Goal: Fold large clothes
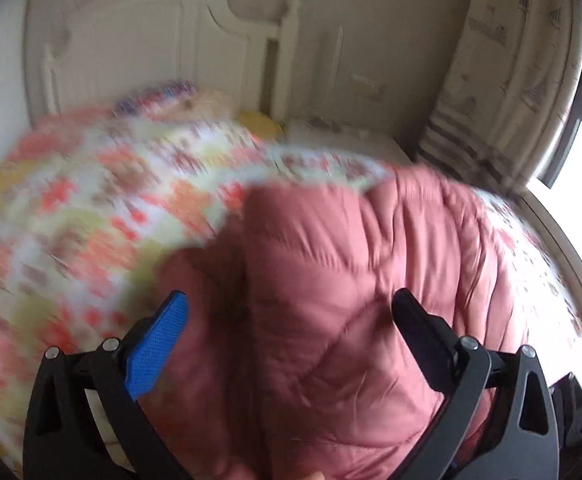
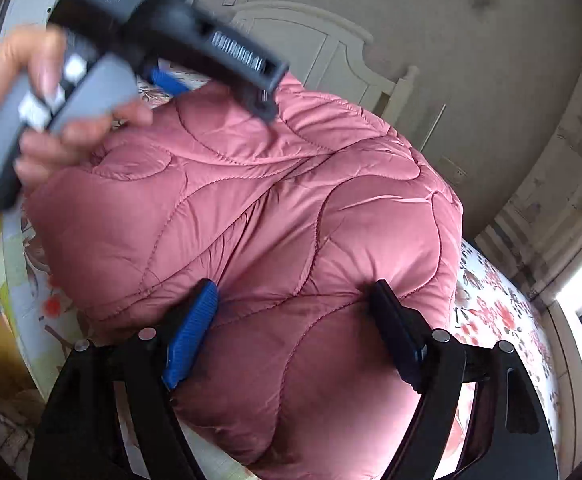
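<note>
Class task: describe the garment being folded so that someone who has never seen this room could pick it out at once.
Start at the bed with the white headboard. It is covered by a floral bedspread in red, orange and yellow-green. On that spread lies the pink quilted jacket, a puffy bundle. Its plain pink, shiny fabric and curved stitch lines set it apart from the busy flowered cloth around it.

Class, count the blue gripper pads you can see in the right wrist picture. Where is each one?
2. One blue pad on the right gripper's near finger against the pink quilted coat; another behind the left gripper, above the coat. Others may be hidden.
</note>
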A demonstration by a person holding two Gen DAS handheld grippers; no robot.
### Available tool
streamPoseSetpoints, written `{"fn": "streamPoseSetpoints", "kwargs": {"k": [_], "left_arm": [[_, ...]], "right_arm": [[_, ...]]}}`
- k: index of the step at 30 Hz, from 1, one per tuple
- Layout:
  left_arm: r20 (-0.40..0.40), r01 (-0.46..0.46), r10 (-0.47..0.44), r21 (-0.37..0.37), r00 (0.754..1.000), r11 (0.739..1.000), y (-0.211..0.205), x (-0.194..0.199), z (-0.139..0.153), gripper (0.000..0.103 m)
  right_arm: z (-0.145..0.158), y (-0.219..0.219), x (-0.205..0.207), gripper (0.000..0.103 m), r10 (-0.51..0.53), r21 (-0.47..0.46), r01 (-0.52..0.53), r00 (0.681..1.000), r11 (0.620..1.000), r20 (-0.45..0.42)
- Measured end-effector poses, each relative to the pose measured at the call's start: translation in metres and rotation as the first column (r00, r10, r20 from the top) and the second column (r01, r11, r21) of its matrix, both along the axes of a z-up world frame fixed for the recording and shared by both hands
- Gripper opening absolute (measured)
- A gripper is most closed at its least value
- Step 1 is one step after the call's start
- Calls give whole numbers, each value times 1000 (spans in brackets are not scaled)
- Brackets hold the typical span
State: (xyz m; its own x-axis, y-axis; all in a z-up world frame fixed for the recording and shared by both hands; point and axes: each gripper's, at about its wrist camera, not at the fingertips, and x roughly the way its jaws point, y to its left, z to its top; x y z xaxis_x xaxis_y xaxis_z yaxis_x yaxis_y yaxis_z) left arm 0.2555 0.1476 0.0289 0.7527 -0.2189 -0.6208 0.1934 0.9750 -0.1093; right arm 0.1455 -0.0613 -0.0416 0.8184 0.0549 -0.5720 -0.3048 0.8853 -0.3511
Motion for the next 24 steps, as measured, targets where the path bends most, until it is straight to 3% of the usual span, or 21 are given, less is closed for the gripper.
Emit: {"fn": "streamPoseSetpoints", "kwargs": {"k": [2,5,7,9,11,13,16,17,20,24], "left_arm": [[54,-12,14,-37,998,999,0,-8,25,101],[21,-49,51,-101,998,994,-9,-1,35,101],[-25,-63,62,-61,998,996,-23,12,16,101],[-100,-126,136,92,986,988,-39,29,-29,101],[-97,-109,113,46,989,993,-32,34,-60,101],[-91,-135,134,-9,987,991,-21,29,-61,101],[-81,-134,133,-3,988,991,-21,27,-61,101],[-85,-132,130,-13,988,991,-20,27,-62,101],[-97,-125,121,-36,988,991,-18,29,-62,101],[-94,-124,119,-54,988,991,-15,28,-62,101]], "right_arm": [[-8,2,5,77,15,0,-15,1000,1000,-9],[-16,4,14,77,16,13,-16,1000,1000,-9],[-13,12,15,77,14,12,-14,1000,1000,-5],[-10,18,16,77,21,19,-21,1000,1000,-4],[-5,37,32,78,51,46,-51,999,998,-11],[7,28,32,78,120,108,-114,991,988,-53],[36,4,44,75,180,266,-155,981,952,-75],[53,-12,53,75,170,329,-147,984,933,-44],[88,-49,90,69,69,405,-75,997,911,29],[82,-75,169,60,-19,446,34,999,894,-37]]}}
